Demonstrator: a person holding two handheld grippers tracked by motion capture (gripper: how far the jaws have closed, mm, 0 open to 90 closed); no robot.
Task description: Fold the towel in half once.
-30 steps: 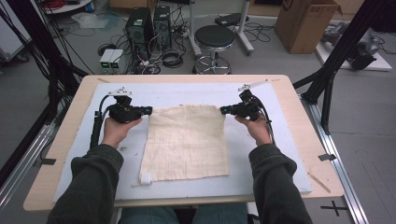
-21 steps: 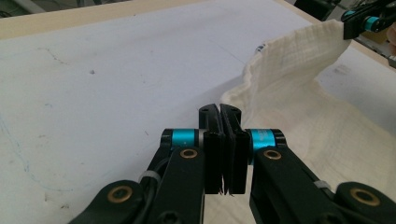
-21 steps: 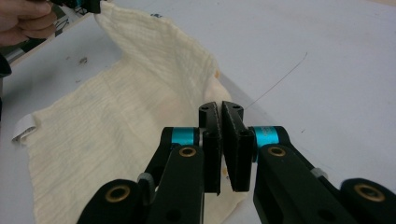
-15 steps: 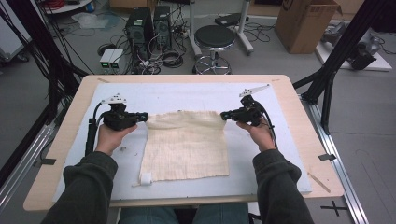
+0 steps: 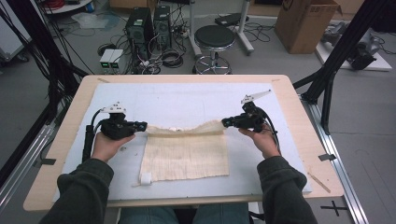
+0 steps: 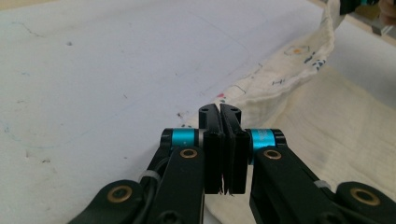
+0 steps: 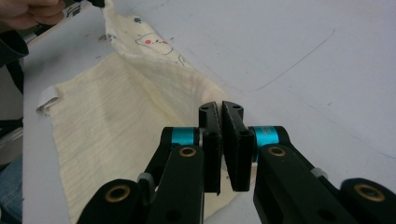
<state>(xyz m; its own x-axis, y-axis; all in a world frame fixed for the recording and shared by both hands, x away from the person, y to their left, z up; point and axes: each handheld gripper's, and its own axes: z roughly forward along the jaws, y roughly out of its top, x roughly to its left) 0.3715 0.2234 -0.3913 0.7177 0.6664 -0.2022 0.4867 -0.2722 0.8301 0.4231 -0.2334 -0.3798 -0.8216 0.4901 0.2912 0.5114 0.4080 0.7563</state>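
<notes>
A cream cloth [image 5: 184,156] lies on the white mat, its far edge lifted and stretched between my two grippers. My left gripper [image 5: 142,126] is shut on the far left corner, and its jaws [image 6: 219,112] stand pressed together with the cloth [image 6: 327,140] running off behind them. My right gripper [image 5: 225,122] is shut on the far right corner. In the right gripper view my right gripper [image 7: 219,109] has its jaws together over the cloth [image 7: 107,121], whose raised edge shows small printed figures. A white tag [image 5: 146,178] sticks out at the near left corner.
The white mat [image 5: 187,95] covers most of the wooden table [image 5: 60,154]. Beyond the table stand a stool [image 5: 214,37], computer towers [image 5: 147,23] with cables, and a cardboard box [image 5: 303,23]. Black frame poles [image 5: 336,60] rise at both sides.
Both grippers have moved toward the person, drawing the cloth's far edge up off the mat and back over the rest of the cloth. Both jaws stay shut.
</notes>
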